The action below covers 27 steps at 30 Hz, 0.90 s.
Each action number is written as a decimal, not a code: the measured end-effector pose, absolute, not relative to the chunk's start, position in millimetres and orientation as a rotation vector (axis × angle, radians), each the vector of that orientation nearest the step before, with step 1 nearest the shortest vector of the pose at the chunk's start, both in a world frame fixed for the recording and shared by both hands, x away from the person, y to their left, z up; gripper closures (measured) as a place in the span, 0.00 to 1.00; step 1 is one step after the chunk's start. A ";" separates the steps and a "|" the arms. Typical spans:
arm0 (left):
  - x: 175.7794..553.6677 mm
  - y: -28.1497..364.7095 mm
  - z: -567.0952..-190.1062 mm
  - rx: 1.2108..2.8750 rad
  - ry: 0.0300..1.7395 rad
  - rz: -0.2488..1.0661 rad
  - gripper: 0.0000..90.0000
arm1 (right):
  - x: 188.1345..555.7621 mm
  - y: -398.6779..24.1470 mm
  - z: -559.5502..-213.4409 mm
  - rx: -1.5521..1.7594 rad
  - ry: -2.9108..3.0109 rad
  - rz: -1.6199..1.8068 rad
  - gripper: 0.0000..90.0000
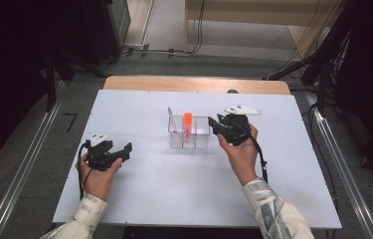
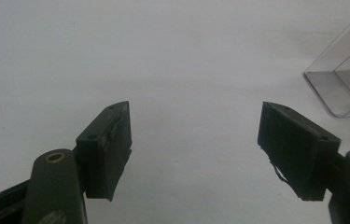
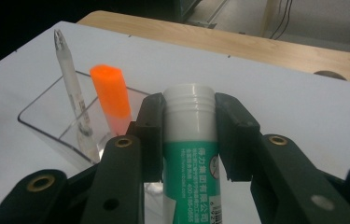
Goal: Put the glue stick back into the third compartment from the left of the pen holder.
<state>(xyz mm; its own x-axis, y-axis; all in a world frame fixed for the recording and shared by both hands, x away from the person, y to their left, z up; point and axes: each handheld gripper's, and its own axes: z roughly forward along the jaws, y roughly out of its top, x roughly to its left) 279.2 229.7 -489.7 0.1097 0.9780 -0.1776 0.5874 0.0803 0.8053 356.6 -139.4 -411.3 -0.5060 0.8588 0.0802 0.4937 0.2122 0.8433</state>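
A clear plastic holder (image 1: 201, 139) stands mid-table with an orange marker (image 1: 188, 122) upright inside it. In the right gripper view the marker (image 3: 112, 98) and a slim clear pen (image 3: 72, 88) lean in the holder (image 3: 37, 122). My right gripper (image 3: 190, 100) is shut on a green and white glue stick (image 3: 191, 140), white cap up, just right of the holder. In the high view that gripper (image 1: 215, 125) hovers at the holder's right side. My left gripper (image 1: 124, 152) rests low at the table's left, jaws open with nothing between them (image 2: 193, 140).
The white table top (image 1: 174, 184) sits on a wooden table whose far edge (image 1: 199, 84) shows behind it. The holder's corner (image 2: 336, 79) lies at the right of the left gripper view. Cables and dark stands line the floor beyond.
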 end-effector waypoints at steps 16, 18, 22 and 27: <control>279.0 230.6 -489.7 1.600 1.571 0.625 0.29 | 387.7 -108.1 -406.8 1.283 2.053 1.226 0.70; 279.1 230.9 -489.7 1.600 1.570 0.625 0.29 | 389.1 -107.1 -407.9 1.290 2.052 1.228 0.70; 279.2 230.5 -489.8 1.601 1.571 0.626 0.29 | 391.5 -105.0 -409.1 1.299 2.048 1.230 0.70; 279.2 230.5 -489.8 1.599 1.571 0.626 0.29 | 395.0 -99.4 -408.4 1.300 2.040 1.248 0.70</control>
<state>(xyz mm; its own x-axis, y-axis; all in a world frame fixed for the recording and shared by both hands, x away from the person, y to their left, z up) 279.2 230.5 -489.8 0.1100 0.9777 -0.1789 0.5864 0.0815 0.8059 395.0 -99.4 -408.4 -0.4767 0.8717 0.1139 0.4981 0.1610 0.8520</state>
